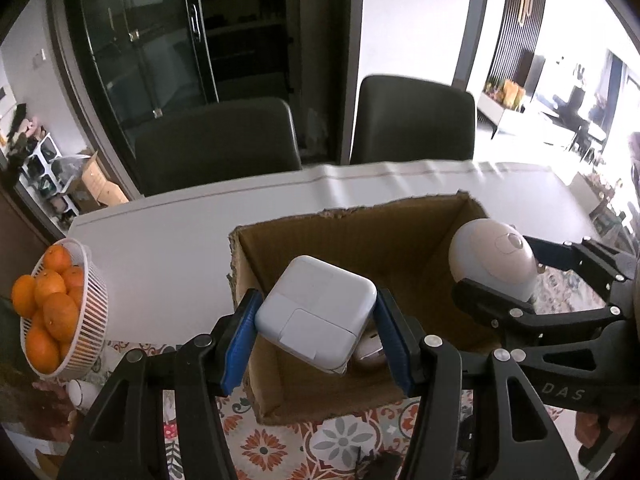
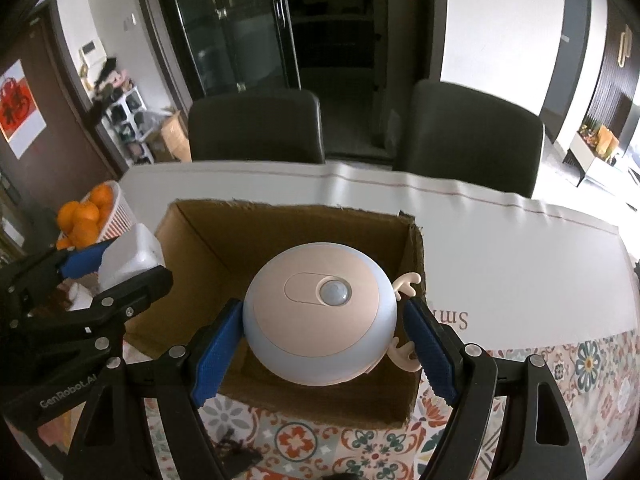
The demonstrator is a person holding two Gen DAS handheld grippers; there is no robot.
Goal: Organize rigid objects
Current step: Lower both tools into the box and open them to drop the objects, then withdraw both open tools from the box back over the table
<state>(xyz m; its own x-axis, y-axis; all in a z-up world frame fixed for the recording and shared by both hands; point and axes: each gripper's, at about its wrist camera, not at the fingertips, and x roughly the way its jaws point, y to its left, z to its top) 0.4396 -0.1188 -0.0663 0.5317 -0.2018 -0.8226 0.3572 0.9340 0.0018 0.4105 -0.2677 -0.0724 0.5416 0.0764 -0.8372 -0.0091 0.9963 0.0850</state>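
Note:
An open cardboard box [image 1: 400, 240] stands on the table. My left gripper [image 1: 316, 308] is shut on a white square power adapter [image 1: 316, 312], tilted, over the box's near left part. My right gripper [image 2: 324, 332] is shut on a round pale-blue and pink night light [image 2: 320, 312] with small antlers, held over the box [image 2: 224, 240]. The night light [image 1: 492, 256] also shows at the box's right wall in the left wrist view. The adapter [image 2: 128, 256] shows at the box's left edge in the right wrist view. A pale rounded object [image 1: 370, 354] lies on the box floor under the adapter.
A white basket of oranges [image 1: 60, 308] stands left of the box. A small white cup [image 1: 80, 392] sits below it. Two dark chairs [image 2: 256, 124] stand behind the white table [image 2: 500, 248]. A patterned cloth [image 2: 304, 436] covers the near side.

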